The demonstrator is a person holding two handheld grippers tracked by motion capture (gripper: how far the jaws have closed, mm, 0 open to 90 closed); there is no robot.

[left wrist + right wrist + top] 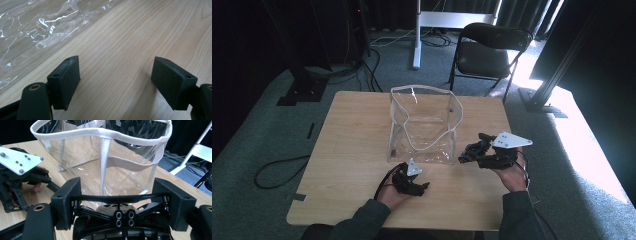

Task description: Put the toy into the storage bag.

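Note:
A clear plastic bag (422, 125) with white trim stands open on the wooden table (357, 150); its rim (100, 132) rises just beyond my right gripper's jaws. My right gripper (465, 154) hovers by the bag's front right corner, and a black toy car (117, 217) spans the gap between its two jaws, which press on its sides. My left gripper (425, 186) rests low near the table's front edge, open, with bare wood between its jaws (115, 75). The bag's flat bottom edge (37, 35) lies just beyond it. The left gripper (48, 181) also appears at the left of the right gripper view.
A black folding chair (489, 52) stands behind the table. A white stand leg (417, 35), dark frame posts and cables (277, 172) are on the carpet around it. Bare wood lies left of the bag.

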